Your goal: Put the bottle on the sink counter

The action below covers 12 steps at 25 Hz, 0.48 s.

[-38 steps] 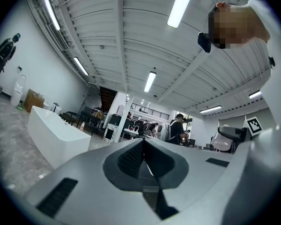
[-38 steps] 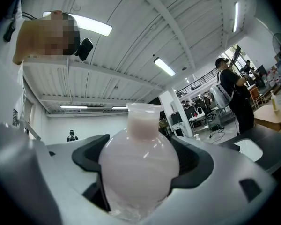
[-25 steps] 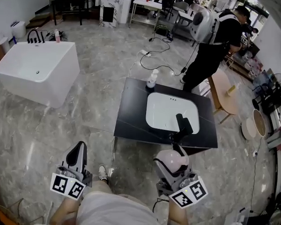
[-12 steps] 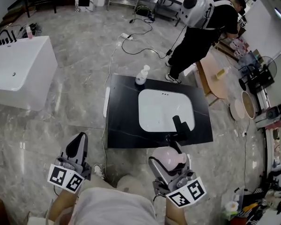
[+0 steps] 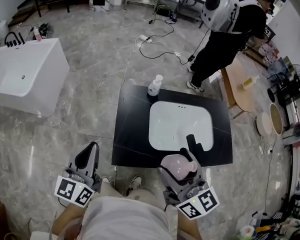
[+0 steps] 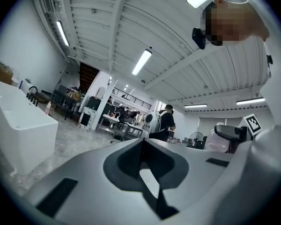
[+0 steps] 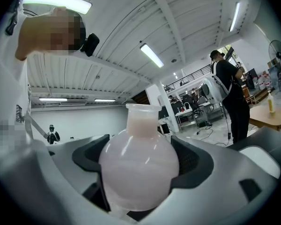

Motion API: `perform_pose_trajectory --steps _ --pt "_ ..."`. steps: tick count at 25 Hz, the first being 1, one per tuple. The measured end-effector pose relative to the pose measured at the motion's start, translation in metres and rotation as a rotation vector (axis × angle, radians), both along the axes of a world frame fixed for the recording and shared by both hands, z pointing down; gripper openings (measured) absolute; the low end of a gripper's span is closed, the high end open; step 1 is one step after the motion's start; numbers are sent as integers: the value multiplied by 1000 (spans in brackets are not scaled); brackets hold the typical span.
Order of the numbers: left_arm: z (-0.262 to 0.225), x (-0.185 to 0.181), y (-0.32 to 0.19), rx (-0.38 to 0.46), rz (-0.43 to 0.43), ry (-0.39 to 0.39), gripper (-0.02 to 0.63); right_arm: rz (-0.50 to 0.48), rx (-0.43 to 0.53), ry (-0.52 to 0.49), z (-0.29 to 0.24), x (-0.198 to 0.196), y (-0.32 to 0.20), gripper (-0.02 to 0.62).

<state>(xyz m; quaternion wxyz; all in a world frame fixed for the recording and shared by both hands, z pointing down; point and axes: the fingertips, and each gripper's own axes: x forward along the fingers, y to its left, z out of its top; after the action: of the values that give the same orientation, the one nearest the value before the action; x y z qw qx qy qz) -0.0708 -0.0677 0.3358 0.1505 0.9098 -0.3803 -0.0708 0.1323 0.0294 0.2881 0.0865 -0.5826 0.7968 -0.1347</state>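
A round pale pink bottle point(image 5: 176, 167) with a short neck sits between the jaws of my right gripper point(image 5: 182, 160), low in the head view, just short of the near edge of the black sink counter point(image 5: 131, 134). In the right gripper view the bottle point(image 7: 138, 165) fills the gap and the right gripper point(image 7: 139, 172) is shut on it, pointing up. The counter holds a white basin point(image 5: 180, 125) and a black faucet point(image 5: 194, 143). My left gripper point(image 5: 91, 150) is at lower left, off the counter; its jaws meet with nothing between them, seen in the left gripper view point(image 6: 145, 168).
A white pump bottle point(image 5: 155, 85) stands at the counter's far edge. A white bathtub point(image 5: 25, 74) is at left. A person with a white backpack point(image 5: 230, 24) stands beyond the counter by a round wooden table point(image 5: 242, 91). Cables point(image 5: 160, 54) lie on the marble floor.
The view has shifted and the sink counter now sits closer under my grippers. Both grippers keep their pose; the right still holds the pink bottle.
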Motion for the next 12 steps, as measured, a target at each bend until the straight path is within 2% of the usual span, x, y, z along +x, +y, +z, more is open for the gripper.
perform_pose_trajectory --steps 5,12 --pt "10 3 -5 -17 -55 5 14 -67 -31 -6 19 -3 -18 423" --pt "29 -13 -3 -57 -126 -35 14 -123 -82 -7 53 -11 -39 422"
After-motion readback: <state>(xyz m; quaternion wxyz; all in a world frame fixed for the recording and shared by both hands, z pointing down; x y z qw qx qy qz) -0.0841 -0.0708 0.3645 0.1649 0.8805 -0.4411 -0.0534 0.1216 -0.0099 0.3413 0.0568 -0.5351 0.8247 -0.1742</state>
